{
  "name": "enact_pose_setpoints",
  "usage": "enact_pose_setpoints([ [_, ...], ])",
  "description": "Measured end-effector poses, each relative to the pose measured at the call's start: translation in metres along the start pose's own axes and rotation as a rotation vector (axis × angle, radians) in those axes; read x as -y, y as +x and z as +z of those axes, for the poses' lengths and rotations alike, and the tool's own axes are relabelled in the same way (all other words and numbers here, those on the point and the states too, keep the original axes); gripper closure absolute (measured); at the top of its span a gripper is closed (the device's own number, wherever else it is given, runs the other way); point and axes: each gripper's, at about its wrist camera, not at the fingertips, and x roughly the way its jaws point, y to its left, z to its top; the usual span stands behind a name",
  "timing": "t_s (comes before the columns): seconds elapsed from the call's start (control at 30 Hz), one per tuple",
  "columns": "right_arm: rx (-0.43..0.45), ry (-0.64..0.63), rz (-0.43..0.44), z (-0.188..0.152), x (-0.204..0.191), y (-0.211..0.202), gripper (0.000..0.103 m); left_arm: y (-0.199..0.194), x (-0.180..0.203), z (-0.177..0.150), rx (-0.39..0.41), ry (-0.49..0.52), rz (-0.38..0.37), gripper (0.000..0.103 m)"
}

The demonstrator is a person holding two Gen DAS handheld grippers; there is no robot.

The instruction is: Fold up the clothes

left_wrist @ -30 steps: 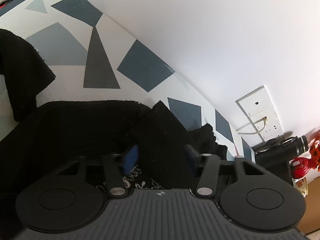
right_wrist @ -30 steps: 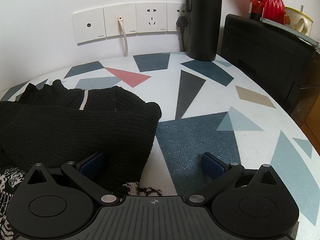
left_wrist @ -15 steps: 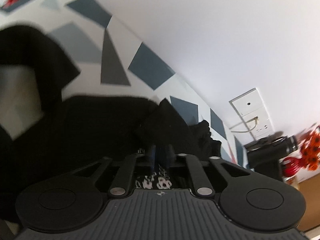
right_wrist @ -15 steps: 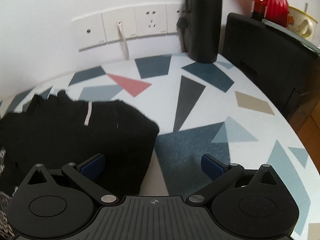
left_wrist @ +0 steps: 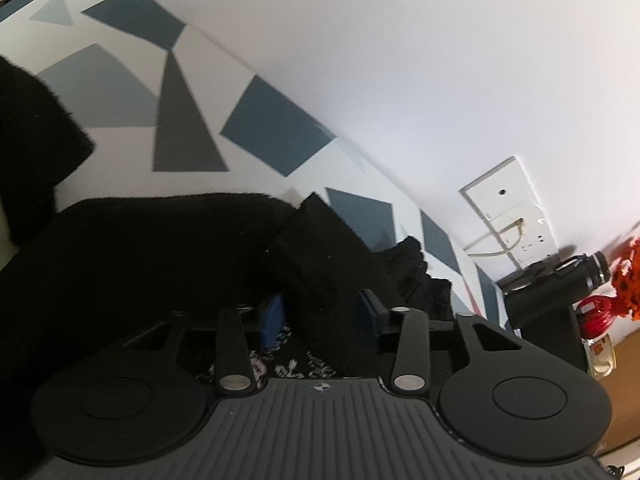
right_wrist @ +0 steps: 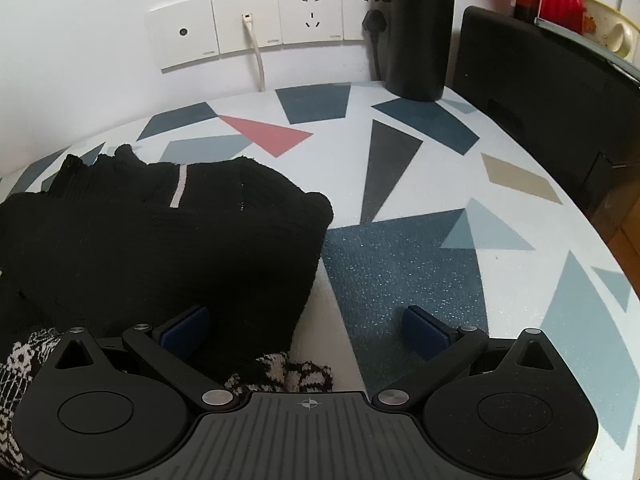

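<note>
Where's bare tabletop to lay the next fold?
Free: the patterned tabletop right of the black sweater, up to the black bottle and black box. Also the strip beyond the sweater toward the wall in the left view. Crowded: left side, under the sweater.

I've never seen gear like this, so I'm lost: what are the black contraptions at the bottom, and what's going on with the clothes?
Each picture comes from a camera on hand-held tongs, looking along their two blue-padded fingers. The left tongs stand open around a fold of a black sweater, not pinching it. The right tongs are wide open, one finger over the sweater, one over the patterned table. By the wall sockets stands a black bottle.
</note>
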Motion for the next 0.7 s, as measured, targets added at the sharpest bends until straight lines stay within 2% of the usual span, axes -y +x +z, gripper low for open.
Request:
enact_pose_setpoints([
  [0.07,0.006,0.001,-0.002,-0.001,-0.001,0.000,0.001,0.004,0.005,0.000,-0.004,0.015,-0.055,0.010],
  [0.1,0.008,-0.001,-0.003,-0.001,-0.001,0.001,0.001,0.008,0.010,0.000,-0.014,0.032,-0.069,0.004],
  [0.17,0.007,-0.003,-0.001,0.000,0.000,0.001,0.001,0.014,0.022,0.001,-0.026,0.083,-0.036,0.000],
  [0.33,0.009,-0.008,0.004,0.000,0.000,0.001,0.001,0.015,0.020,0.001,0.006,0.058,-0.048,0.003],
  [0.4,0.011,-0.010,0.004,0.000,0.000,0.001,0.001,0.010,0.014,0.002,0.014,0.016,-0.029,0.029],
  [0.43,0.013,-0.011,0.004,-0.001,0.000,0.001,0.001,0.009,0.015,0.003,-0.004,0.029,-0.002,0.064],
  [0.47,0.012,-0.011,0.004,0.000,0.000,0.002,0.001,0.008,0.016,0.004,-0.026,0.050,0.023,0.079],
  [0.53,0.002,-0.012,0.006,0.002,0.000,0.003,0.001,-0.004,0.023,0.003,-0.004,0.134,0.033,0.089],
  [0.6,-0.017,-0.010,0.006,0.008,0.000,0.003,0.001,-0.022,0.031,0.002,0.037,0.214,0.026,0.093],
  [0.7,0.024,0.012,0.019,0.019,0.004,-0.006,0.001,-0.046,0.035,0.000,0.082,0.264,0.009,0.096],
])
